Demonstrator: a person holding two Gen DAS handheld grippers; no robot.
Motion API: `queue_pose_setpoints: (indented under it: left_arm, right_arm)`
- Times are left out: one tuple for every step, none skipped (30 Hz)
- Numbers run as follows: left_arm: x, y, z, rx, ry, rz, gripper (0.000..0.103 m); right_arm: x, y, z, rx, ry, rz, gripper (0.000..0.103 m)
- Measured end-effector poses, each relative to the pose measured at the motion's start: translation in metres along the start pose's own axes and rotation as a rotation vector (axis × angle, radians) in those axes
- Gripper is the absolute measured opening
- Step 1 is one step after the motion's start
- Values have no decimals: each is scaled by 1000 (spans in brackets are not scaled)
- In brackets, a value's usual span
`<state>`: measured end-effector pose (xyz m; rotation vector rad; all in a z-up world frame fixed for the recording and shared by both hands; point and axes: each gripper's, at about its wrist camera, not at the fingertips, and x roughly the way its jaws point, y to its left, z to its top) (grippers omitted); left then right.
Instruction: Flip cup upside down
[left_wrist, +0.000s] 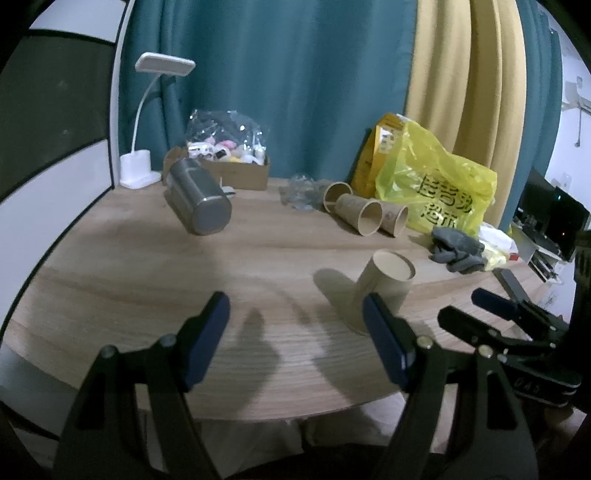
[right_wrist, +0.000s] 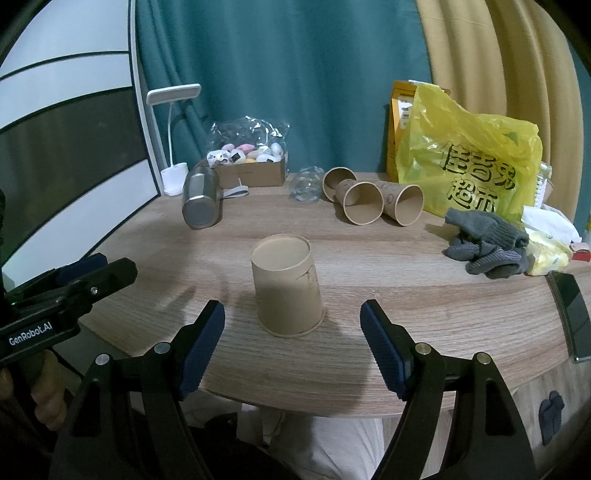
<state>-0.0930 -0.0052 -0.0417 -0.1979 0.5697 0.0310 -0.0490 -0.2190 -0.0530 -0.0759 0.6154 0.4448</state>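
One wood table (right_wrist: 406, 280) carries everything you see, with a teal curtain (right_wrist: 295, 74) hanging behind it. Biggest item on top is the yellow plastic bag (right_wrist: 469, 162) at back right, printed with dark characters. Next, the cardboard box (right_wrist: 255, 171) at back centre-left holds small pale toys under clear wrap, and a white desk lamp (right_wrist: 173, 147) stands just left of it. A steel tumbler (right_wrist: 201, 201) lies tipped on its side in front of the lamp. Three brown paper cups (right_wrist: 364, 203) lie on their sides near the bag, mouths toward you. Grey gloves (right_wrist: 484, 243) sit crumpled at right, close to a dark phone (right_wrist: 570, 314) on the table edge.

Your task cup (right_wrist: 286, 290) stands mouth-down near the front edge of the table, base facing up, rim flat on the wood. Your right gripper (right_wrist: 291, 343) has both jaws spread wide, one to each side of the cup but nearer you, touching nothing. Your left gripper (left_wrist: 295, 341) is also spread wide and holds nothing; the cup (left_wrist: 384, 291) shows just past its right finger (left_wrist: 384, 343), which overlaps it in that view.
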Motion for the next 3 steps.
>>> queue_pose_setpoints:
  left_arm:
    - [0,-1,0,2,-1,1,76]
    - [0,-1,0,4,0,0,76]
    - [0,0,0,6,2,-5,76]
  right_arm:
    - [0,1,0,0,-1,0,79]
    - [0,0,0,0,-2,-1,79]
    - [0,0,0,0,-1,0,79]
